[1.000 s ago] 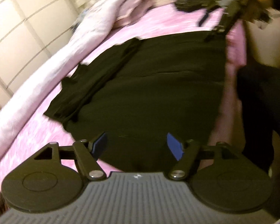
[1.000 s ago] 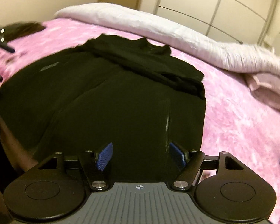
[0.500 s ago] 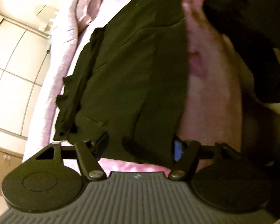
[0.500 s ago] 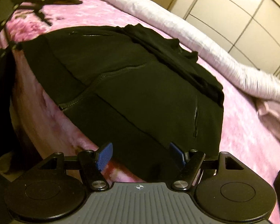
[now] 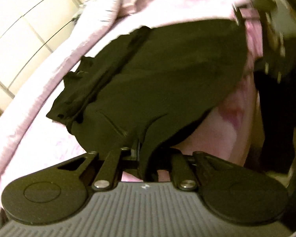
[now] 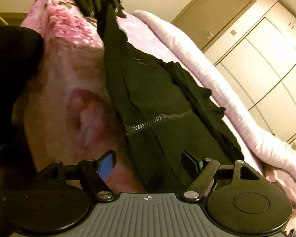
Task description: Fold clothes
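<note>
Pinching one black jacket (image 5: 167,75): left gripper (image 5: 143,154) just closed | right gripper (image 6: 150,162) agape

Pink bed (image 6: 65,29) w/ black jacket (image 6: 167,102), duvet (image 6: 236,106)

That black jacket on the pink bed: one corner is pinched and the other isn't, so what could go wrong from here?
1. The left hand-held gripper has just closed on only a thin corner of the black jacket; a pull could slip it free.
2. The right hand-held gripper stands open around the hem, so lifting now would skew the fold.
3. The jacket overhangs the pink bed edge and might slide off.
</note>
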Motion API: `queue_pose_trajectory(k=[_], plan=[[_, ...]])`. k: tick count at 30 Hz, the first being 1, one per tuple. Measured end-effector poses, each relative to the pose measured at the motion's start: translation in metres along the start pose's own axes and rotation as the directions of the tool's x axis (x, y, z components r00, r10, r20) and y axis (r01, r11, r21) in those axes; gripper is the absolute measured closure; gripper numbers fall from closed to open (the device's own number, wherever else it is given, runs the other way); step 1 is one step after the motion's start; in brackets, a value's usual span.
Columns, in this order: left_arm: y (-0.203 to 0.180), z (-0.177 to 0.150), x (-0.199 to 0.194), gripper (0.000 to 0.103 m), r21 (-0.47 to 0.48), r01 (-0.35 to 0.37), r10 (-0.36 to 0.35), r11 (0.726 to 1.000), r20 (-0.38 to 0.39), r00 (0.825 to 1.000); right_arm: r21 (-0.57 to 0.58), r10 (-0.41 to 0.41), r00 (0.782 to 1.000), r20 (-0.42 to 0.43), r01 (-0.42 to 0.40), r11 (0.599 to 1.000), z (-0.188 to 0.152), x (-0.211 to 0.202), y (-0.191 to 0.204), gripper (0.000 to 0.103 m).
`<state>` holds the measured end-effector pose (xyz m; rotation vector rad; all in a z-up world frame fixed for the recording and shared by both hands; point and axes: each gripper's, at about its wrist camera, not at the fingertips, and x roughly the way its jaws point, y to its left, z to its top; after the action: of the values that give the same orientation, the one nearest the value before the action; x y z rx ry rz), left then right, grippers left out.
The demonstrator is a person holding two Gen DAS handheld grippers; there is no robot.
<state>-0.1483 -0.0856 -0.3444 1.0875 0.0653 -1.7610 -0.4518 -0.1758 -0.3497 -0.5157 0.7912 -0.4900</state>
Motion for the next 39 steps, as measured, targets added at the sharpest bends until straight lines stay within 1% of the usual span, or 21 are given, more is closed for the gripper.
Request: queue_pose_trajectory(k=[2, 3, 5, 9, 10, 11, 12, 13, 14, 15, 16, 17, 19, 20, 22, 24, 27, 29, 34, 37, 39], plan=[[0.011, 0.008, -0.006, 0.094, -0.028, 0.007, -0.006, 1.000, 0.013, 1.000, -0.025, -0.050, 0.999, 0.001, 0.050, 0.998, -0.003, 0.009, 0.000, 0.028], [0.014, 0.010, -0.009, 0.095, -0.031, 0.005, -0.005, 1.000, 0.017, 1.000, -0.050, -0.103, 0.995, -0.018, 0.102, 0.994, -0.006, 0.013, -0.001, 0.028], [0.017, 0.013, -0.013, 0.095, -0.018, -0.001, 0.002, 1.000, 0.019, 1.000, -0.103, -0.199, 0.979, -0.054, 0.192, 0.976, -0.017, 0.020, -0.009, 0.028], [0.014, 0.013, -0.014, 0.094, 0.020, -0.009, 0.009, 1.000, 0.009, 1.000, -0.241, -0.328, 0.937, -0.121, 0.293, 0.925, -0.061, 0.023, -0.030, 0.029], [0.012, 0.012, -0.012, 0.094, 0.031, -0.009, 0.009, 0.999, 0.002, 1.000, -0.274, -0.349, 0.928, -0.132, 0.304, 0.912, -0.072, 0.023, -0.036, 0.031], [0.010, 0.010, -0.009, 0.094, 0.040, -0.008, 0.008, 0.999, -0.006, 1.000, -0.304, -0.359, 0.922, -0.148, 0.303, 0.903, -0.081, 0.023, -0.042, 0.038], [0.008, 0.009, -0.005, 0.094, 0.049, -0.005, 0.006, 0.999, -0.014, 1.000, -0.329, -0.359, 0.919, -0.165, 0.292, 0.898, -0.088, 0.025, -0.047, 0.044], [0.006, 0.007, -0.002, 0.094, 0.061, -0.009, 0.010, 0.998, -0.020, 1.000, -0.353, -0.358, 0.917, -0.177, 0.280, 0.893, -0.095, 0.026, -0.052, 0.046], [0.004, 0.006, 0.000, 0.094, 0.075, -0.014, 0.016, 0.997, -0.024, 1.000, -0.372, -0.348, 0.921, -0.177, 0.265, 0.890, -0.100, 0.026, -0.055, 0.052], [0.002, 0.004, 0.003, 0.094, 0.089, -0.020, 0.022, 0.996, -0.029, 0.999, -0.383, -0.331, 0.927, -0.175, 0.245, 0.891, -0.102, 0.026, -0.058, 0.071], [0.000, 0.002, 0.004, 0.095, 0.112, -0.038, 0.041, 0.993, -0.027, 0.999, -0.391, -0.315, 0.934, -0.171, 0.229, 0.891, -0.101, 0.024, -0.059, 0.083], [-0.002, 0.000, 0.003, 0.096, 0.137, -0.065, 0.069, 0.988, -0.020, 0.997, -0.391, -0.302, 0.939, -0.166, 0.218, 0.894, -0.099, 0.023, -0.062, 0.098], [0.000, -0.005, -0.012, 0.096, 0.160, -0.091, 0.093, 0.983, -0.006, 0.996, -0.353, -0.294, 0.942, -0.160, 0.223, 0.909, -0.088, 0.016, -0.072, 0.098], [0.001, -0.008, -0.022, 0.097, 0.171, -0.095, 0.096, 0.981, 0.002, 0.995, -0.340, -0.297, 0.941, -0.164, 0.229, 0.912, -0.082, 0.012, -0.078, 0.098], [0.002, -0.015, -0.045, 0.098, 0.195, -0.096, 0.095, 0.976, 0.018, 0.995, -0.327, -0.301, 0.940, -0.157, 0.238, 0.914, -0.070, 0.000, -0.088, 0.099], [0.000, -0.021, -0.065, 0.098, 0.211, -0.098, 0.094, 0.973, 0.028, 0.995, -0.333, -0.299, 0.944, -0.138, 0.240, 0.912, -0.057, -0.016, -0.088, 0.099], [-0.008, -0.030, -0.095, 0.098, 0.197, -0.075, 0.070, 0.977, 0.033, 0.997, -0.330, -0.296, 0.948, -0.114, 0.245, 0.912, -0.039, -0.044, -0.076, 0.099], [-0.018, -0.038, -0.113, 0.098, 0.188, -0.052, 0.048, 0.981, 0.023, 0.999, -0.310, -0.285, 0.951, -0.119, 0.238, 0.921, -0.032, -0.064, -0.063, 0.099], [-0.042, -0.064, -0.152, 0.098, 0.134, 0.052, -0.050, 0.990, -0.019, 0.999, -0.256, -0.182, 0.968, -0.172, 0.134, 0.957, -0.019, -0.121, -0.032, 0.099], [-0.037, -0.062, -0.167, 0.098, 0.126, 0.075, -0.074, 0.989, -0.015, 0.997, -0.247, -0.165, 0.970, -0.179, 0.118, 0.962, -0.006, -0.150, -0.024, 0.099], [-0.022, -0.052, -0.171, 0.098, 0.130, 0.057, -0.060, 0.990, 0.016, 0.998, -0.250, -0.162, 0.972, -0.168, 0.117, 0.961, 0.007, -0.153, -0.038, 0.099]])
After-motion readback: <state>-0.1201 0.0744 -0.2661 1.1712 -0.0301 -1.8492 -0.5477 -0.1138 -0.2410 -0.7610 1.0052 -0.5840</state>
